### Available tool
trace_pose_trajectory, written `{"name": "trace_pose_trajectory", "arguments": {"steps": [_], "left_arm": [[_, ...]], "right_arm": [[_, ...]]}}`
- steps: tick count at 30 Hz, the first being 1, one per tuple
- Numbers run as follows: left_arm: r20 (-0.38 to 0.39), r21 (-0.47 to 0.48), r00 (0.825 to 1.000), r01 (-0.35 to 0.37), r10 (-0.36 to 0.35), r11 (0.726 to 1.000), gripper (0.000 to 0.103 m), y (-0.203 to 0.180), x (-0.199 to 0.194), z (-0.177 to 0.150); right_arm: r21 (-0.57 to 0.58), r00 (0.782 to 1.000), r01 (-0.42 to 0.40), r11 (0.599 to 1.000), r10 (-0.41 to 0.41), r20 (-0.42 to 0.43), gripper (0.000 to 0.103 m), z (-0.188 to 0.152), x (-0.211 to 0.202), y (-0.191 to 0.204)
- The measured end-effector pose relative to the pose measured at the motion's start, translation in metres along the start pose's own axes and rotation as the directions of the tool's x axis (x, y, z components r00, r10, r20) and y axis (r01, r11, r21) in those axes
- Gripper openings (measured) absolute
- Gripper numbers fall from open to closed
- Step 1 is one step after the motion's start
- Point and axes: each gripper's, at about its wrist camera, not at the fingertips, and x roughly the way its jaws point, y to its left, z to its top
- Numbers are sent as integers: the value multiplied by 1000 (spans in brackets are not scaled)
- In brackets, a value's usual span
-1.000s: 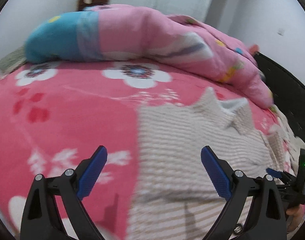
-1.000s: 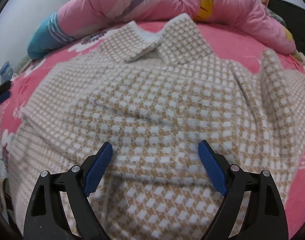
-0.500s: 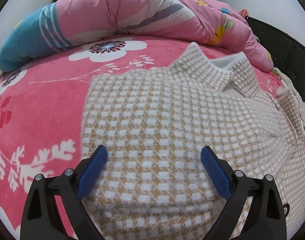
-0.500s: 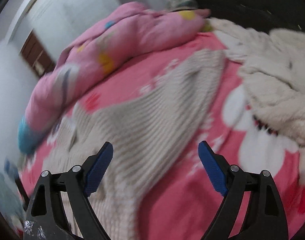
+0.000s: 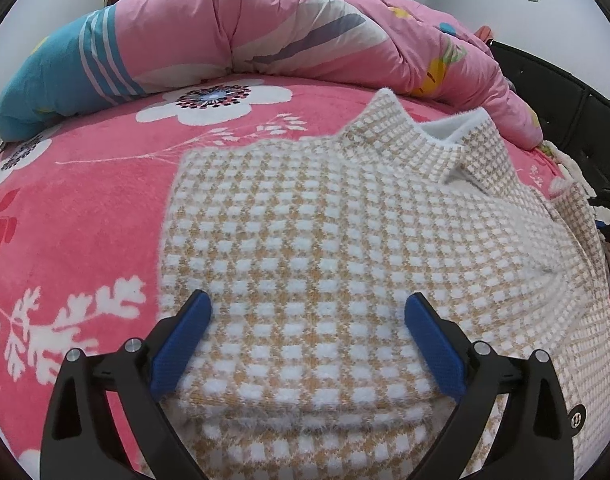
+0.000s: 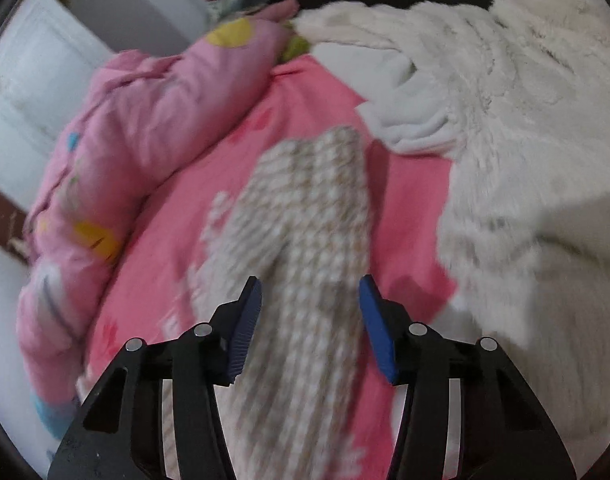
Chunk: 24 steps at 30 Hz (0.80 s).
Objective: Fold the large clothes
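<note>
Left wrist view: the left gripper [image 5: 307, 318] hangs over the near part of a checked beige-and-white sweater [image 5: 325, 248], its blue pads spread wide with the knit between them. No pinch is evident; whether the pads touch the fabric cannot be told. The sweater lies flat on a pink flowered bedspread [image 5: 77, 216], collar [image 5: 437, 140] at the far end, one folded edge running across just below the pads. Its right side falls away past the bed's curve and is cut off by the lens rim. A rolled pink and blue quilt [image 5: 233, 36] lies along the far side of the bed. A dark bed frame [image 5: 553, 92] shows at far right. At the right edge a small dark object and part of a hand appear, too clipped to identify.

Right wrist view: this frame is blurred throughout. The right gripper [image 6: 310, 320] is over a sleeve [image 6: 305, 216] of the same sweater, which runs from near to far across the bedspread [image 6: 409, 216]. The jaws are closing, half drawn in, with the sleeve between them; the pads do not appear to press on it, though blur limits certainty. A white fluffy garment [image 6: 517, 128] is heaped at right, its near end cut off. The quilt [image 6: 137, 128] lies at left. The sleeve's near end is hidden behind the gripper body.
</note>
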Motion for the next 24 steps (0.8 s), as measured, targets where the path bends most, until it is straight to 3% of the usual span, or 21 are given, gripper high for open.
{"name": "trace_pose_trajectory", "arguments": {"steps": [3,6,8,10,12,15,19,22,24], "left_arm": [[8,-6,1000,7,-7,1000,96,1,-1,-1],[13,-9,1000,12,-12,1000,96,2,-1,-1],[14,-8,1000,10,-10,1000,96,2,-1,-2],[13,-8,1000,9,-9,1000,96,2,-1,-2],[14,-8,1000,10,-10,1000,96,2,-1,-2],[17,-11,1000,15,-15,1000,96,3,-1,-2],[17,-10,1000,12,-12,1000,96,3,-2,-2],[5,-9,1000,10,-10,1000,96,3,-2,0],[-2,-8,1000,2,-2,1000,96,2,-6,4]], "right_arm": [[41,1000,24,999,-23,-14,47,4,16,-7],[13,999,45,999,-45,-11,36,4,20,-5],[-25,998,66,997,-67,-5,13,2,17,-2],[-25,999,25,999,-24,22,7,3,4,-2],[-34,996,-40,999,43,80,6,2,-26,-3],[-99,984,-65,993,80,162,6,-1,-75,2],[-225,943,-121,967,183,279,6,-23,-172,24],[-362,911,-136,922,261,320,6,-51,-230,58],[-475,887,-126,871,313,339,6,-78,-260,92]]}}
